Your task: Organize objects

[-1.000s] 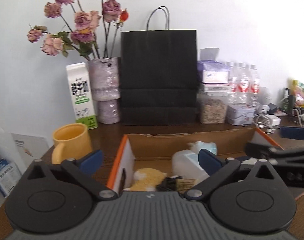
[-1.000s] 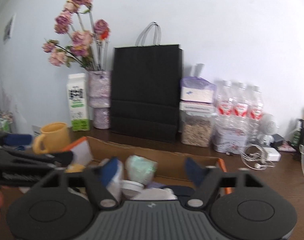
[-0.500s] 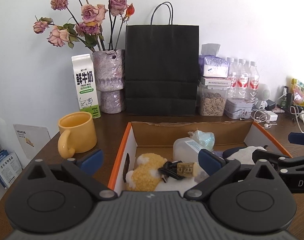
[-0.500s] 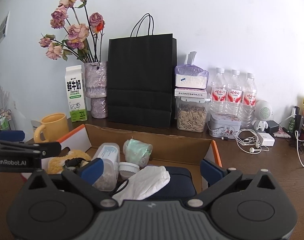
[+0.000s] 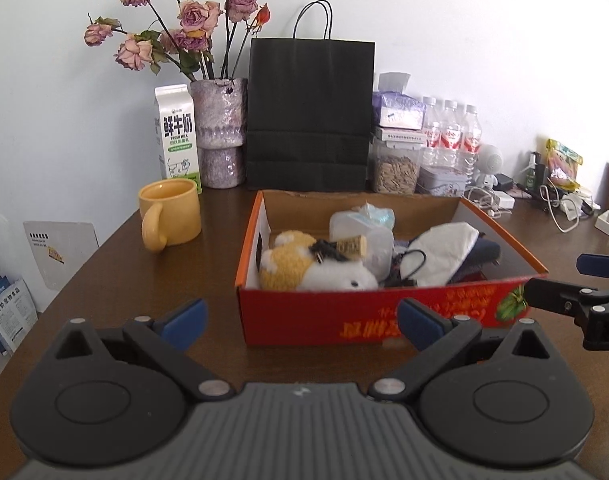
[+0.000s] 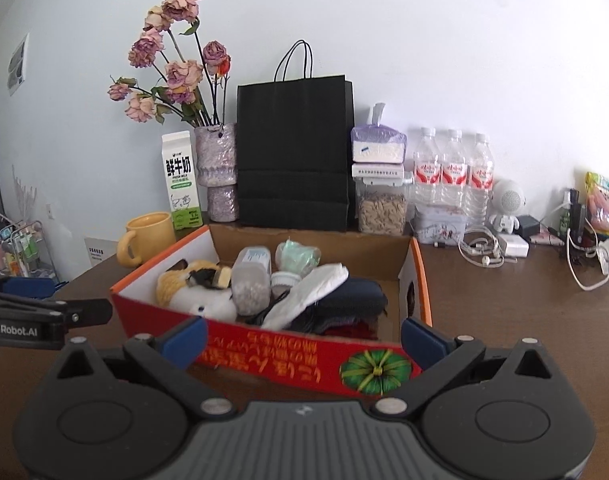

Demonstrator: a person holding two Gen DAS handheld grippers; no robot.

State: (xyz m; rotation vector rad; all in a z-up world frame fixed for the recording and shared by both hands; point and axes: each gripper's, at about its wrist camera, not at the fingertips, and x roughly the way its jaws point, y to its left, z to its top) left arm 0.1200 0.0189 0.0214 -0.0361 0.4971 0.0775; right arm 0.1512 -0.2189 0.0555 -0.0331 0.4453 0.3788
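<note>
Cardboard, red on the near wall and orange along the rims, makes up the box (image 5: 384, 316) that sits in the middle of the brown table (image 5: 152, 292), and it already holds a plush toy (image 5: 312, 268), a clear plastic jar (image 5: 364, 236), a white face mask (image 5: 440, 248) and a dark pouch (image 6: 356, 296). We judge the sorting close to done, since nothing loose lies on the bare wood beside it. Both tools hover short of the near wall: our left gripper (image 5: 300, 316) has its fingers spread wide with nothing between them, and our right gripper (image 6: 302, 336) stands just as wide and just as empty, framing the red wall without touching it.

If anything is still to go in, the likeliest candidate is the yellow mug (image 5: 170, 216), which stands apart from the box on its left; we would swing the left tool over and close on its rim or handle. That is our guess only.

Room is good on the left and in front. Behind the box, a black paper bag (image 5: 310, 112), a milk carton (image 5: 176, 136), a vase of dried roses (image 5: 218, 132) and water bottles (image 6: 452, 168) line the wall closely, and white cables (image 6: 480, 248) trail on the right, so we should keep our moves low and to the front.
</note>
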